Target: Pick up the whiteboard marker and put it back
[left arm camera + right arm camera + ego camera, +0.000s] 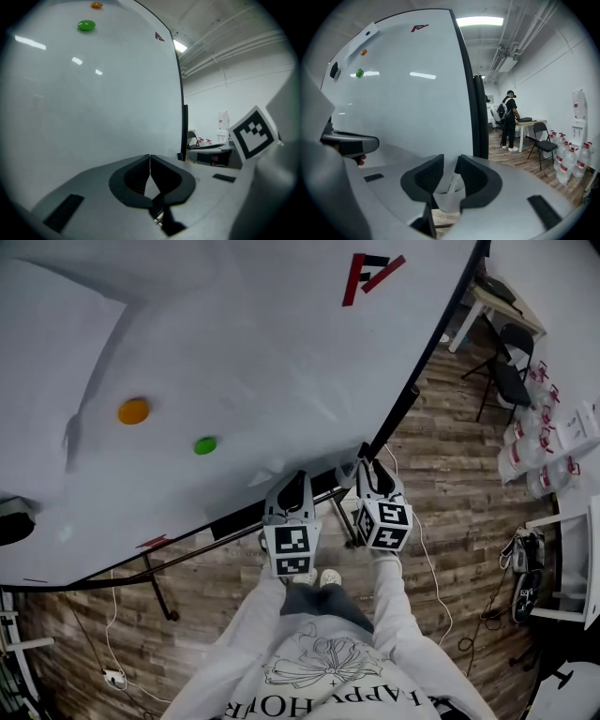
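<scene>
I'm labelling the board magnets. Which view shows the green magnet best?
The left gripper view: the green magnet appears largest there. The head view shows the magnet clearly but smaller, beside the orange magnet; the right gripper view shows only a tiny dot.

This looks like an office workroom or small lab. A large wheeled whiteboard (281, 352) dominates, with an orange magnet (133, 411) and a green magnet (204, 445) stuck to it. Wood-plank flooring (450, 484) runs beneath the board. To its right are a worktop (529, 123) with a person (509, 119) standing at it, a folding chair (543, 140) and water bottles (567, 161). Bare ceiling pipes (525, 33) run above.
</scene>
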`<state>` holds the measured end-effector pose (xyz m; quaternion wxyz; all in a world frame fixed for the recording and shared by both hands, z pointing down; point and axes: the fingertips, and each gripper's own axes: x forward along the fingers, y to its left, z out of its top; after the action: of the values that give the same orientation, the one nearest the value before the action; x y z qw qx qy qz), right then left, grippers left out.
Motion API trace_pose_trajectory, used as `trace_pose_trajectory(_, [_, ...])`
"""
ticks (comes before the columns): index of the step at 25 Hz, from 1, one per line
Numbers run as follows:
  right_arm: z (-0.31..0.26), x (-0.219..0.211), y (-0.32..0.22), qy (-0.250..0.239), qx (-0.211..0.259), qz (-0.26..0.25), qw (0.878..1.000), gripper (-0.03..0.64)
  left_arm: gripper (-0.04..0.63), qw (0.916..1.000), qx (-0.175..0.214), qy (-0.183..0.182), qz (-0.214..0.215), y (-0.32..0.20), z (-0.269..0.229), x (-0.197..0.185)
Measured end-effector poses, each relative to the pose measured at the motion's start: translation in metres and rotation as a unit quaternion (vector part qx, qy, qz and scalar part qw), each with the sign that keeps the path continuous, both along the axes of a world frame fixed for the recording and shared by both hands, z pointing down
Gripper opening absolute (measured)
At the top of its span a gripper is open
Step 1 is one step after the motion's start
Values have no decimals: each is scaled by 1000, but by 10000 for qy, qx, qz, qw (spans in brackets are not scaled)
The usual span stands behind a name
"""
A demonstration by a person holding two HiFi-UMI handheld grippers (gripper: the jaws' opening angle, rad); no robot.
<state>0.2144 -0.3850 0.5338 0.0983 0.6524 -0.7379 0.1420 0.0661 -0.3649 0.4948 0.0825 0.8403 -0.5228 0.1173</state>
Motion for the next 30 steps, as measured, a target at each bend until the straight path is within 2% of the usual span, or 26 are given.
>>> trace_pose_trajectory(15, [37,4,-34,-184,-349,-453,9982,106,6,9979,-132,-107,-625,-1,14,-10])
trace_pose_trajectory(24, [49,5,-46,-434,-542,-681,9953,106,6,9961,-187,-129,-852,1,19,-15])
trace_pose_trajectory(30, [51,5,-46,-596,-582,-753,9937,80,6,9958,-194,-164,-884,2,19,-17])
